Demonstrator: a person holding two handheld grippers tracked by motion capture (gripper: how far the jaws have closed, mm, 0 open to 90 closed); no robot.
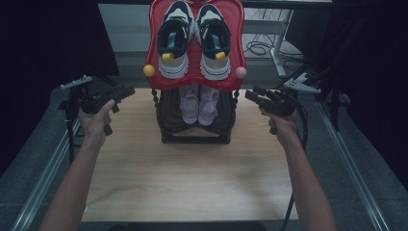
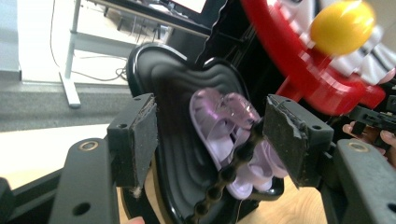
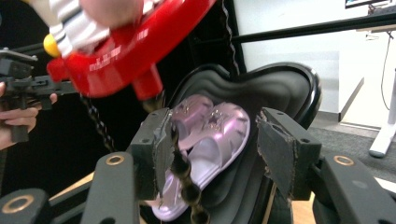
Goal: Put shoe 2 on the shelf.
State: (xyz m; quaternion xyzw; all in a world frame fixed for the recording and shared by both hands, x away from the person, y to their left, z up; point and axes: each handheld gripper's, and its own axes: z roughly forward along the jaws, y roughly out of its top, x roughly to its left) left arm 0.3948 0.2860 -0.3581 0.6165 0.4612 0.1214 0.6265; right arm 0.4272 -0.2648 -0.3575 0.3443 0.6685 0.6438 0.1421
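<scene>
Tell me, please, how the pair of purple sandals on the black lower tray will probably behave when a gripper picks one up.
The purple sandals look like glossy moulded plastic, so probably light and somewhat slippery between the pads. Their open straps suggest they may flex a little. They lean on the tilted black lower tray, so one could slide down if nudged.

- You have two sneakers (image 1: 175, 36) on the red tray (image 1: 154, 43), above your claws.
- You have two lilac sandals (image 1: 198, 103) on the black tray (image 1: 168, 113), between your claws.
- You see one yellow ball (image 1: 149, 70) and one pink ball (image 1: 240, 72).
</scene>
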